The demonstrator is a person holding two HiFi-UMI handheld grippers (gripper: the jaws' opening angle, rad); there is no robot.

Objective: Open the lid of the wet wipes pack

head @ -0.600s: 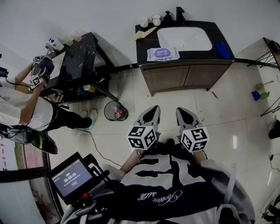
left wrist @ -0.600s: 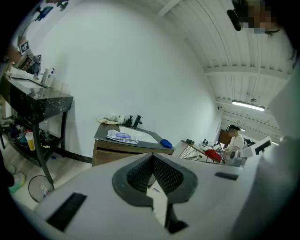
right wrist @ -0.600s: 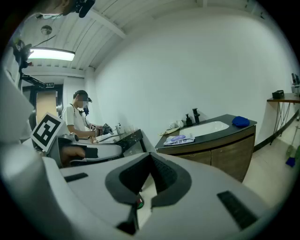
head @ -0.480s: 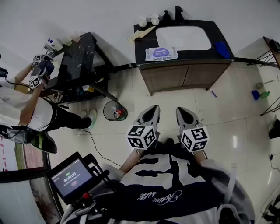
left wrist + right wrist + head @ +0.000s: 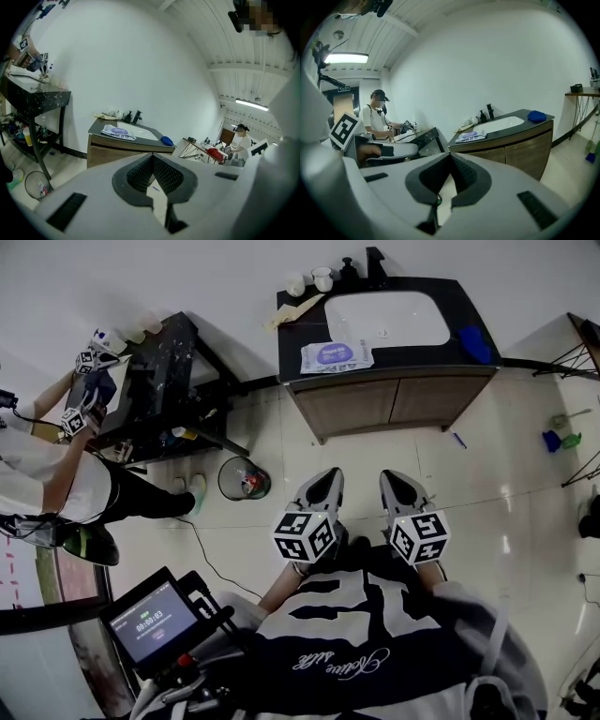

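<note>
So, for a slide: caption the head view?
Left hand-held gripper and right hand-held gripper, both shut, point toward the wet wipes pack on the sink counter.

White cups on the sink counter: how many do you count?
2. One white cup stands at the sink counter's back left corner; the second white cup just right of it. None appears hidden.
</note>
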